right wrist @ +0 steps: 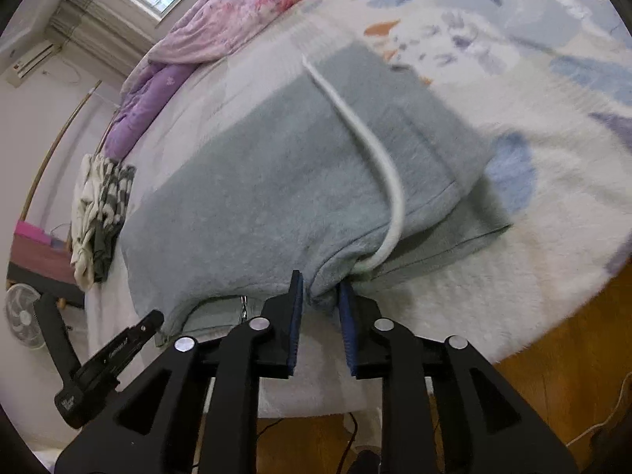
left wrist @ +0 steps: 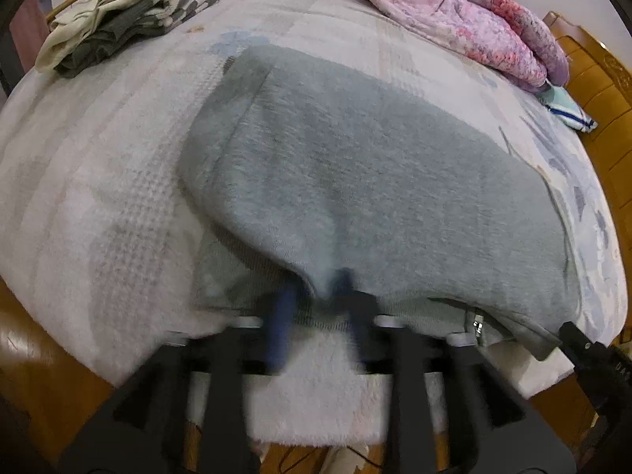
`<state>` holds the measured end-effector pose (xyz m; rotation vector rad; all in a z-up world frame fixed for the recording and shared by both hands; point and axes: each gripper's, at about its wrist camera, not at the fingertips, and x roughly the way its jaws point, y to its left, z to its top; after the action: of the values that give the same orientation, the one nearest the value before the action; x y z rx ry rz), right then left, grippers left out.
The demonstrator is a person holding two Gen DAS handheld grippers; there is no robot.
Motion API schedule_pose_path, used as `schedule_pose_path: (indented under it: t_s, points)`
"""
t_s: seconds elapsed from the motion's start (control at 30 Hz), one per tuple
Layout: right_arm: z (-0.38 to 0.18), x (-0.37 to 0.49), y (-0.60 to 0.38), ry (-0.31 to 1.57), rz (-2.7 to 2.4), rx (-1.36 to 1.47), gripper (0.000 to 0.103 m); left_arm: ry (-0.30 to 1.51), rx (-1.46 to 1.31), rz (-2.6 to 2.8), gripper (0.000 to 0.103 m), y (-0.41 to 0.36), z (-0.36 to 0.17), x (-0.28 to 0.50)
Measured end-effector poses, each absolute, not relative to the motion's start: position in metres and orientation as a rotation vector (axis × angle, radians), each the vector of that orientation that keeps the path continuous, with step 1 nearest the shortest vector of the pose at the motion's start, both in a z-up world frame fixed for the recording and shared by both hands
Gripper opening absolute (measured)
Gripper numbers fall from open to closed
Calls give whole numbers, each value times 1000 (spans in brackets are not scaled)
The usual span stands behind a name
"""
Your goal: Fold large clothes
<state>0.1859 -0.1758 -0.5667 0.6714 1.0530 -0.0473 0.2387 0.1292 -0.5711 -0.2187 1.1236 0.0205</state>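
In my left wrist view, my left gripper (left wrist: 316, 300) sits at the 6 o'clock edge. Its blue pads are blurred but stand clearly parted, roughly half open. A folded lip of the grey fleece garment (left wrist: 355, 181) droops into the gap between them, and I can't see either pad pinching it. The garment lies folded over itself across the middle of the pale fluffy bedspread (left wrist: 98, 197), stretching from about 11 o'clock to 4 o'clock. Its zipper pull (left wrist: 476, 324) shows at the near hem toward 5 o'clock. A stack of folded clothes (left wrist: 130, 8) rests at 11 o'clock and a pink floral quilt (left wrist: 474, 19) is heaped at 1 o'clock. In my right wrist view, my right gripper (right wrist: 320, 296) is only a little way open. A bunched corner of the same garment sits between the pad tips, which flank it without visibly squeezing. A white drawstring (right wrist: 389, 181) curves over the fleece from 12 o'clock down to that corner. The other gripper's black tip pokes in at 8 o'clock, just beside the garment's near edge.
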Motion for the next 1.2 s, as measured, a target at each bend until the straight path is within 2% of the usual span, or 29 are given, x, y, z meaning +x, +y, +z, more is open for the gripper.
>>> schedule_pose_path:
  t_s: [0.03, 0.17, 0.37, 0.47, 0.63, 0.8, 1.0, 1.07, 1.2]
  points:
    - [-558, 183, -178, 1046, -81, 654, 28, 1114, -237, 27, 64, 135, -566, 234]
    - [-532, 187, -178, 995, -101, 618, 28, 1106, -296, 49, 66, 158, -554, 226]
    - [-517, 252, -136, 968, 6, 521, 29, 1131, -350, 109, 69, 189, -556, 241]
    - [-522, 286, -112, 976, 43, 463, 29, 1138, -339, 128, 75, 198, -555, 249]
    - [-542, 340, -75, 1015, 63, 360, 29, 1159, -387, 146, 79, 213, -561, 256]
    - [-580, 374, -48, 1090, 65, 170, 20, 1191, -441, 144, 79, 223, -572, 261]
    - [-590, 347, -44, 1123, 88, 145, 16, 1203, -522, 113, 79, 221, -587, 260]
    - [-596, 321, -43, 1159, 94, 165, 9, 1204, -548, 102, 79, 219, -590, 259]
    - [-599, 287, -44, 1151, 91, 190, 8, 1226, -548, 96, 79, 211, -599, 259]
